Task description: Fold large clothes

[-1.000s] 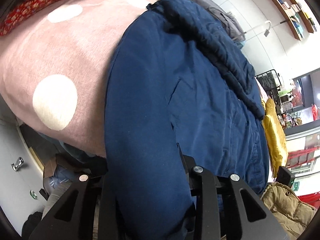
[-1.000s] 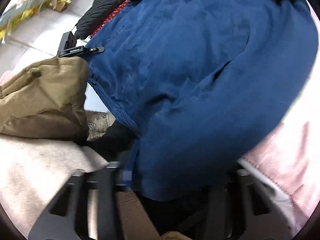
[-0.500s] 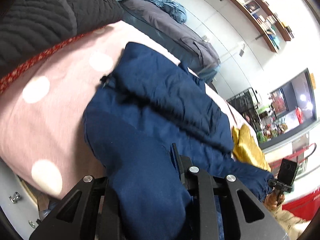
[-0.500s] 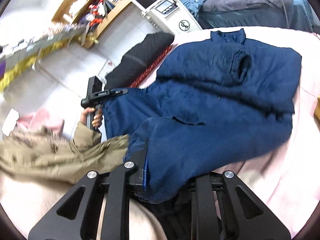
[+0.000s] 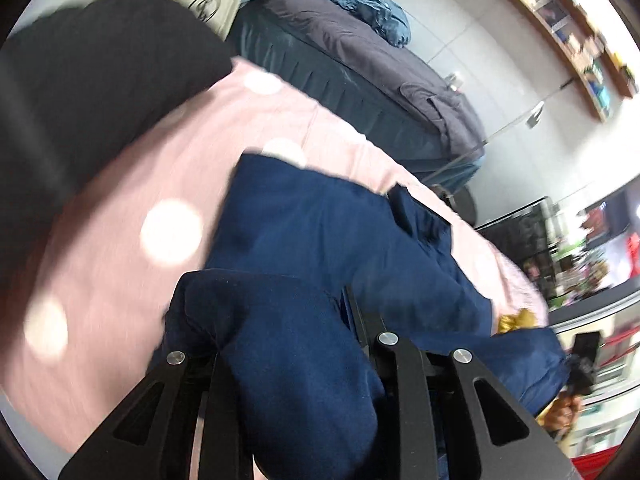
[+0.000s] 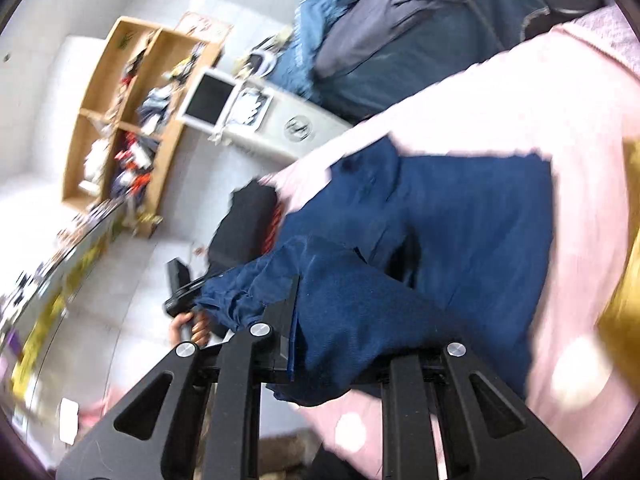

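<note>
A large navy blue jacket lies on a pink bed cover with white dots; it also shows in the right wrist view. My left gripper is shut on the jacket's near hem, and the cloth bulges over its fingers. My right gripper is shut on the other end of the same hem. Both hold the hem lifted above the bed, over the jacket's lower half. The other gripper shows at the edge of each view, in a hand: the right one, the left one.
A black quilted garment lies at the bed's far left. A yellow garment lies at the right. Behind the bed stand a dark bed with grey and blue bedding, a white machine and wooden shelves.
Both grippers have lifted the jacket's hem up and carried it forward over the jacket toward its collar. The views have swung upward, showing more of the room.
</note>
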The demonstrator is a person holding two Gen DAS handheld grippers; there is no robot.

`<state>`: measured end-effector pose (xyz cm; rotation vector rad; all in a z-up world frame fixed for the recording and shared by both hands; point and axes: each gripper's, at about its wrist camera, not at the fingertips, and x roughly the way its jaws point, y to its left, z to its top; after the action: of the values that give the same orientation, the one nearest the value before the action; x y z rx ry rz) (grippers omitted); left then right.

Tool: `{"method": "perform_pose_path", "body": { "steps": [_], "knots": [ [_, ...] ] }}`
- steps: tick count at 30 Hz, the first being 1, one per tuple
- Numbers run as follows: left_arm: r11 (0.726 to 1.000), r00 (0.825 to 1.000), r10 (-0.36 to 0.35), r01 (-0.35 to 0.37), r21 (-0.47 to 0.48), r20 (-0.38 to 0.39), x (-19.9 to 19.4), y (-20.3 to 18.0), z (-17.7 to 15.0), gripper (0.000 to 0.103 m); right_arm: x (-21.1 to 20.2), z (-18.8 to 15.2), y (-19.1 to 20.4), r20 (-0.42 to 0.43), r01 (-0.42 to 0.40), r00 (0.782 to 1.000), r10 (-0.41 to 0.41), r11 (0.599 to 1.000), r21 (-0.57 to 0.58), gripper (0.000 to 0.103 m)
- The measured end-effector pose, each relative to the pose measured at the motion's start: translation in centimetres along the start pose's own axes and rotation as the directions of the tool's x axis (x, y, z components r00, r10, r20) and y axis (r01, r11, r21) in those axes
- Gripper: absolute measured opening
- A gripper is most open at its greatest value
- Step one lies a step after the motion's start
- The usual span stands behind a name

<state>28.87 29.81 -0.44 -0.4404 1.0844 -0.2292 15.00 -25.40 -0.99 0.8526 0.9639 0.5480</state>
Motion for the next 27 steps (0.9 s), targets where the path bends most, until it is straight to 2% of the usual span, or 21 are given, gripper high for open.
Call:
{"method": "perform_pose_path", "body": {
  "steps": [4,6,8,9,10,11,13,14,15,16,17,18,20,22,23,25,26,27],
  "knots": [
    [0.999,0.999,0.039,-0.039,0.005,-0.002,4.1,-1.7,3.6,0.026,1.4,3.7,-2.8,0.036,0.064,0.997,-0.067,0.995,0.071,0.018],
    [0.997,0.999,0.006,-0.008,-0.07,-0.035,6.6,-1.2,4.9,0.031,2.4,5.0,-4.9,0.041,0.092,0.994,-0.098,0.988,0.124,0.017],
    [0.984,0.996,-0.078,0.07,-0.165,-0.039,7.5,0.0,5.2,0.04,3.0,5.6,-6.8,0.041,0.097,0.994,-0.106,0.98,0.171,0.017],
    [0.96,0.986,-0.163,0.152,-0.236,-0.027,7.6,1.2,5.4,0.049,3.5,5.9,-7.7,0.042,0.099,0.993,-0.109,0.977,0.19,0.017],
    [0.941,0.976,-0.218,0.207,-0.269,-0.012,7.4,1.8,5.3,0.053,3.8,6.0,-8.3,0.043,0.099,0.993,-0.11,0.974,0.202,0.017],
    [0.906,0.956,-0.293,0.285,-0.314,0.021,6.9,2.9,5.2,0.057,4.0,6.1,-8.9,0.043,0.1,0.993,-0.111,0.972,0.214,0.017],
    [0.863,0.93,-0.362,0.358,-0.356,0.059,5.7,4.6,5.3,0.059,4.8,6.3,-9.6,0.044,0.095,0.993,-0.109,0.967,0.237,0.017],
    [0.852,0.922,-0.378,0.383,-0.357,0.085,4.5,5.3,5.3,0.061,5.1,6.4,-9.9,0.044,0.097,0.993,-0.111,0.966,0.24,0.017],
    [0.857,0.922,-0.372,0.384,-0.342,0.105,3.5,5.6,5.3,0.065,5.5,6.6,-10.2,0.045,0.102,0.992,-0.116,0.965,0.242,0.017],
    [0.877,0.932,-0.339,0.362,-0.315,0.125,2.4,5.7,5.3,0.07,5.9,6.7,-10.3,0.045,0.105,0.992,-0.12,0.964,0.244,0.017],
    [0.919,0.955,-0.249,0.286,-0.271,0.163,0.7,5.7,5.2,0.086,6.2,6.9,-10.6,0.047,0.106,0.992,-0.121,0.963,0.249,0.017],
    [0.948,0.964,-0.168,0.215,-0.234,0.206,-0.7,5.5,4.9,0.092,6.5,7.1,-11.0,0.05,0.107,0.991,-0.124,0.96,0.257,0.017],
    [0.982,0.961,-0.072,0.115,-0.15,0.266,-2.9,4.9,4.2,0.093,7.3,7.4,-11.7,0.064,0.102,0.99,-0.125,0.954,0.281,0.018],
    [0.992,0.965,-0.046,0.075,-0.105,0.257,-3.2,4.2,3.4,0.094,8.0,7.5,-12.4,0.073,0.098,0.989,-0.127,0.944,0.315,0.018],
    [0.997,0.976,-0.039,0.053,-0.062,0.214,-2.9,3.5,2.7,0.094,8.3,7.5,-13.0,0.074,0.093,0.989,-0.126,0.935,0.342,0.02],
    [0.999,0.983,0.013,-0.018,0.026,0.184,-2.1,1.6,0.8,0.094,8.6,7.1,-14.0,0.088,0.055,0.991,-0.101,0.906,0.419,0.024],
    [0.994,0.983,0.046,-0.063,0.093,0.179,-1.4,0.1,-0.5,0.094,8.5,6.8,-14.3,0.102,0.024,0.992,-0.079,0.89,0.456,0.029],
    [0.982,0.98,0.075,-0.105,0.158,0.185,-0.6,-1.3,-1.9,0.094,8.2,6.4,-14.7,0.136,-0.039,0.99,-0.033,0.867,0.496,0.038]
  ]
}}
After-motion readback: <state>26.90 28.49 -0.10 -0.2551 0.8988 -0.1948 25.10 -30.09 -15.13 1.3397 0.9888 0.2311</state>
